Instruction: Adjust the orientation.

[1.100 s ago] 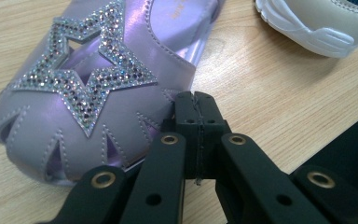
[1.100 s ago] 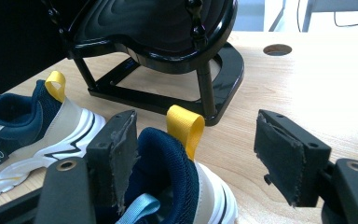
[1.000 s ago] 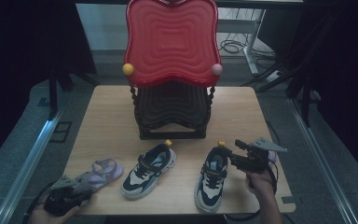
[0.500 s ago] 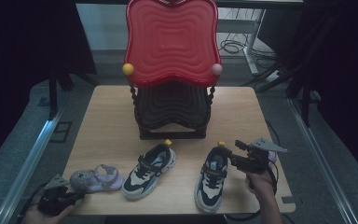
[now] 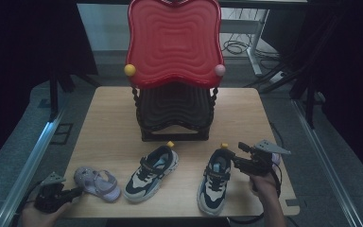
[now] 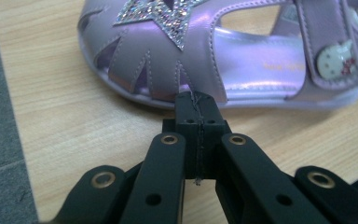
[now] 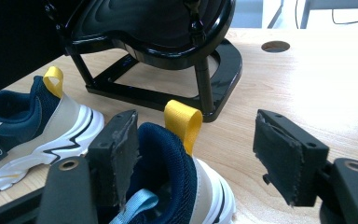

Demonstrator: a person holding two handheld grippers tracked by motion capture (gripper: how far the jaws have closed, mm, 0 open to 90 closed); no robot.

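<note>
Your right gripper (image 7: 193, 154) has its jaws wide apart, straddling the heel collar of the right sneaker (image 5: 215, 179); one pad sits inside the collar, the other well clear outside, likely lined up to pinch by the yellow pull loop (image 7: 182, 122). Nothing clamped yet. Your left gripper (image 6: 198, 112) is closed, empty, tips just at the sole edge of the purple sandal (image 6: 223, 51) straight ahead.

Sandal (image 6: 223, 60): lilac, with a silver glitter star on the toe and a white cat-face badge on the strap. Both sneakers (image 5: 152, 172) (image 5: 216, 180): navy and white with black side stripes, yellow heel loops (image 7: 182, 122) and light-blue laces. Rack (image 5: 174, 43): concentric-ridged red top tier, black lower tier. Table (image 5: 108, 118): light wood grain.
</note>
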